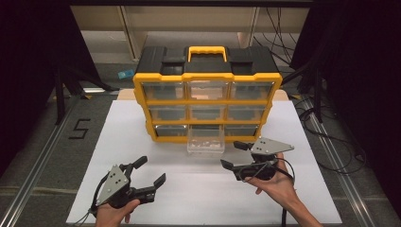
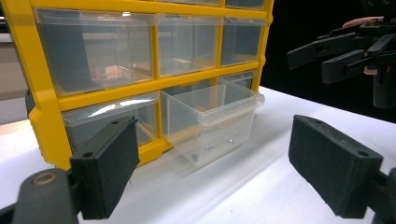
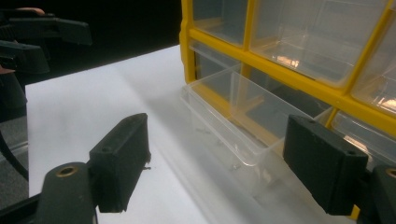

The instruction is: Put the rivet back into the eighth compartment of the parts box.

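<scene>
A yellow-framed organiser cabinet (image 1: 207, 101) with a black top and yellow carry handle (image 1: 206, 51) stands upright at the far middle of a white table (image 1: 142, 142), showing three rows of three clear drawers. The bottom-middle drawer (image 1: 205, 140) is pulled well out toward the person, its front resting near the table surface; in the left gripper view a few small items, too small to identify, lie on its floor (image 2: 205, 147). The left gripper (image 1: 150, 170), held in the person's left hand (image 1: 113, 215), sits at the near left of the table with its jaws spread wide and nothing between them. The right gripper (image 1: 235, 155), held in the right hand (image 1: 274, 182), sits just right of the open drawer, jaws likewise wide apart and empty. Neither gripper touches the drawer.
</scene>
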Demonstrator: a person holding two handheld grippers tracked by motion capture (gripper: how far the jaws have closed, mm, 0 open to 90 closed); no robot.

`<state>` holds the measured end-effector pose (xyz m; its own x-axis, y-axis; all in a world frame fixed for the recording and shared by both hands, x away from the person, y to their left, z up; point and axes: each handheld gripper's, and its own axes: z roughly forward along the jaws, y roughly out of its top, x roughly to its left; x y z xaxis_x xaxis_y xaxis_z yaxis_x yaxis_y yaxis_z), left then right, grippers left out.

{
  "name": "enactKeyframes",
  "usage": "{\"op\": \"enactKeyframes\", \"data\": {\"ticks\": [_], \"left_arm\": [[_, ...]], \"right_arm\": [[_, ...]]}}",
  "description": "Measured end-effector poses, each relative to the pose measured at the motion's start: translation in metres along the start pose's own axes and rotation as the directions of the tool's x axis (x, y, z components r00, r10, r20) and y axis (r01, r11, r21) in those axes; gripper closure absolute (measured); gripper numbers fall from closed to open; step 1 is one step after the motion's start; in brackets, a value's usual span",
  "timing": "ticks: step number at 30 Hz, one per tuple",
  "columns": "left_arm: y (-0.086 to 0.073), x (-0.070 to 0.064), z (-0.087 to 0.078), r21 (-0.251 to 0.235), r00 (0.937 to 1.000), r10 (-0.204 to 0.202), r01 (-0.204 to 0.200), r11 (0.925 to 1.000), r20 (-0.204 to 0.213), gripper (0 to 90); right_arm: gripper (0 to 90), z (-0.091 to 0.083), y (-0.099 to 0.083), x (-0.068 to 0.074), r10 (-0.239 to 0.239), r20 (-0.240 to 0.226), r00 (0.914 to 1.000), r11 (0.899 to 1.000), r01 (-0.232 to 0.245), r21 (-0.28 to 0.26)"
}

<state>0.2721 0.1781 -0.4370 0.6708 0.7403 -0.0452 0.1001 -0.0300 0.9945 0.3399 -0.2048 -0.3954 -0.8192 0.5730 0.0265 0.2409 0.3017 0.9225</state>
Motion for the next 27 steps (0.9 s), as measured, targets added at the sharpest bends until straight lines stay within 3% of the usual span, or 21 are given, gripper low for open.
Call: {"op": "enactKeyframes", "data": {"ticks": [12, 27], "left_arm": [[0.000, 0.000, 0.000, 0.001, 1.0000, 0.002, -0.002, 1.0000, 0.000, 16.2], [0.000, -0.002, 0.000, 0.005, 1.0000, -0.005, 0.005, 1.0000, 0.007, 16.1]], "right_arm": [[23.5, -0.010, -0.013, 0.003, 0.032, 0.000, 0.9995, 0.999, -0.032, -0.013], [21.7, -0.013, -0.025, 0.013, 0.028, 0.002, 0.9996, 0.999, -0.027, -0.021]]}}
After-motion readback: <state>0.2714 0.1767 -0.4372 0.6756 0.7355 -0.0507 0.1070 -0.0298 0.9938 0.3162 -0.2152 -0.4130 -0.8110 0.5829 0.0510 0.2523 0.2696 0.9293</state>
